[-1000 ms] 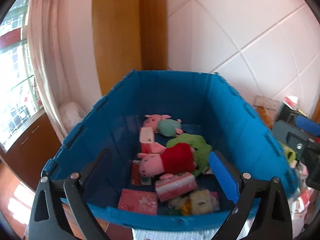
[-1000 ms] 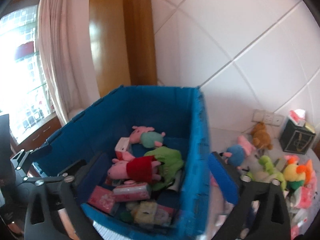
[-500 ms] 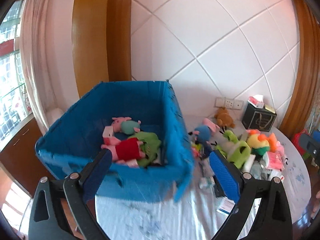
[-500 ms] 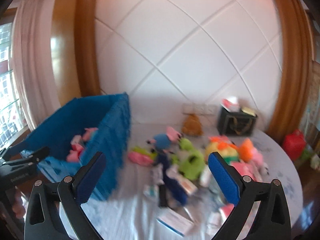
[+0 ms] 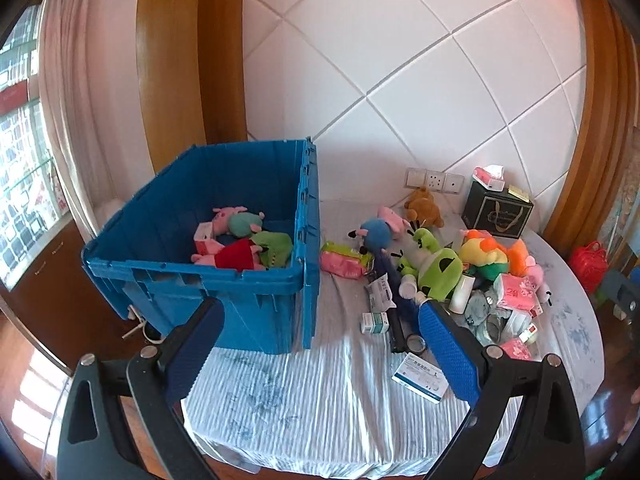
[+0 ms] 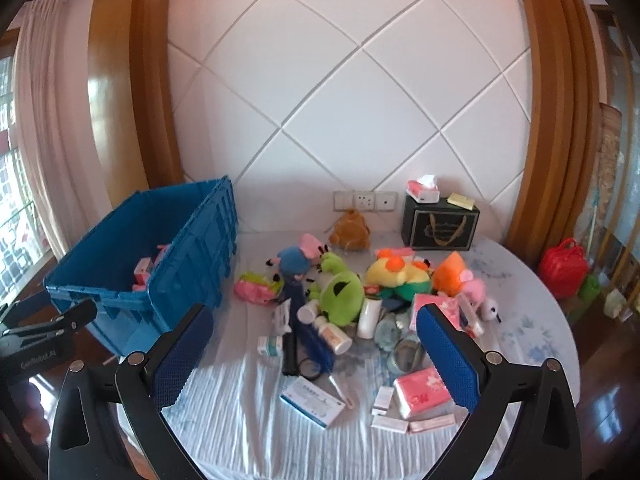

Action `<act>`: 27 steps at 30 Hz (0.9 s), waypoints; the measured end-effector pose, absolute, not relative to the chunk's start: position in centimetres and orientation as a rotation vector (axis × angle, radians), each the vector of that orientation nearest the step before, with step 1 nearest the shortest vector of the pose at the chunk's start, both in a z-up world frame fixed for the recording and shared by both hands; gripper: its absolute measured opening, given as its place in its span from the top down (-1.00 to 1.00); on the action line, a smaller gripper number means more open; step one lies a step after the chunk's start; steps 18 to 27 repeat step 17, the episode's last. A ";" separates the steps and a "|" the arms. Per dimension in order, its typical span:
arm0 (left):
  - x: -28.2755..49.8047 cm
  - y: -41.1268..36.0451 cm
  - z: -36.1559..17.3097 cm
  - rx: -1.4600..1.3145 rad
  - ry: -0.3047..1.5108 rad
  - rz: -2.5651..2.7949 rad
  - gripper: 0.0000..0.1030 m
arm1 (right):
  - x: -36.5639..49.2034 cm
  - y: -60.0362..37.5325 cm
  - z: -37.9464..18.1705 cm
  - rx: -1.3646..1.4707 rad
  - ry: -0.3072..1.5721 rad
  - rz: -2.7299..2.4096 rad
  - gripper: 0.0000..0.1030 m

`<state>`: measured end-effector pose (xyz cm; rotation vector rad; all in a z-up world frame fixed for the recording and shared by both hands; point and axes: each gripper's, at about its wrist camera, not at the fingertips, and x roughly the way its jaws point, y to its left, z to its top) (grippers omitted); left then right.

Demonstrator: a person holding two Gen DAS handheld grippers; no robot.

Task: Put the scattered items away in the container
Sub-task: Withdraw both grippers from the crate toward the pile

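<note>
Ribbed blue plastic crate (image 5: 224,280) holds plush toys (soft, rounded); left gripper (image 5: 320,354) and right gripper (image 6: 314,354) gape empty.

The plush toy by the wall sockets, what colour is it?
Brown. The plush toy shows best in the right wrist view, just below the sockets.

The crate (image 5: 224,280) stands at the worktop's (image 5: 304,392) left end; toys and boxes (image 6: 360,300) lie heaped to its right, a bag (image 6: 440,224) behind them.

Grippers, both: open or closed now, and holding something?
Left gripper: open, holding nothing.
Right gripper: open, holding nothing.
</note>
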<state>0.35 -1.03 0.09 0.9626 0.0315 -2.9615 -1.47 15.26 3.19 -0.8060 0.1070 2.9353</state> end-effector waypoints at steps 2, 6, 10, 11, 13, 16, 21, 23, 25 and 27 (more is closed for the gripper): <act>0.7 -1.3 0.4 0.957 0.025 -2.960 -0.93 | -1.4 14.7 3.3 -0.804 0.103 2.944 -1.00; 0.6 -1.9 1.1 0.951 0.014 -2.957 -0.93 | -1.6 14.1 3.2 -0.814 0.129 2.962 -1.00; -0.8 -2.6 2.1 0.986 0.011 -2.941 -0.93 | -3.2 13.7 3.7 -0.850 0.141 2.946 -1.00; -1.1 -2.9 2.4 0.983 0.010 -2.937 -0.93 | -3.6 13.7 3.9 -0.856 0.151 2.950 -1.00; -1.7 -3.4 3.0 0.992 0.001 -2.918 -0.93 | -4.4 13.7 4.1 -0.880 0.161 2.935 -1.00; -2.6 -3.8 3.5 1.042 -0.007 -2.905 -0.93 | -5.8 13.5 4.5 -0.939 0.151 2.924 -1.00; -2.8 -3.9 3.6 1.050 -0.010 -2.900 -0.92 | -6.3 13.3 4.7 -0.964 0.128 2.900 -1.00; -2.8 -3.9 3.6 1.050 -0.010 -2.900 -0.92 | -6.3 13.3 4.7 -0.964 0.128 2.900 -1.00; -2.8 -3.9 3.6 1.050 -0.010 -2.900 -0.92 | -6.3 13.3 4.7 -0.964 0.128 2.900 -1.00; -2.8 -3.9 3.6 1.050 -0.010 -2.900 -0.92 | -6.3 13.3 4.7 -0.964 0.128 2.900 -1.00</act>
